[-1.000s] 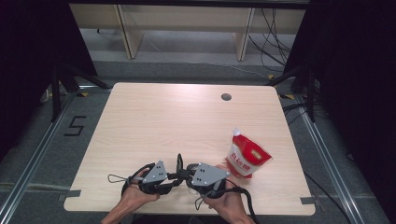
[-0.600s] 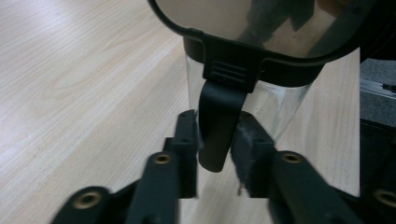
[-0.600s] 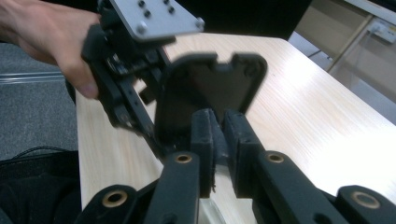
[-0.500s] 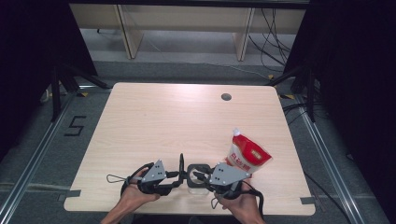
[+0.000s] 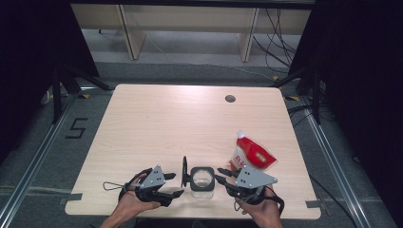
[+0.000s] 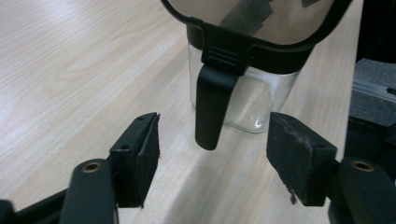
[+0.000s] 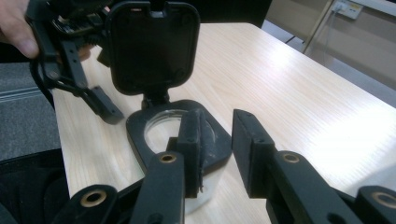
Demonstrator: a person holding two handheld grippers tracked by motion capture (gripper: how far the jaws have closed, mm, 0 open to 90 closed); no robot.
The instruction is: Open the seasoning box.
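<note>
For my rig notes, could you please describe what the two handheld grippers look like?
Both the left gripper and the right gripper are black, each topped by a grey three-cornered plate. Each has two black jaws with dark padded faces and brass-coloured pivot pins, and a thin black cable trails from each.

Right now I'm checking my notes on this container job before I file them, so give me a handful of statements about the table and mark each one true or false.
1. The lid of the clear container stands flipped open. True.
2. The left tongs are clamped on the lid's tab. False: the tab hangs between the two pads, touching neither; the jaws have just been opening.
3. The red and white pouch lies on the container's left. False: it lies to its right, behind the right tongs.
4. The right tongs hold the pouch. False: they are at the container's rim with nothing gripped.
5. The table has a round hole near its far edge. True.
</note>
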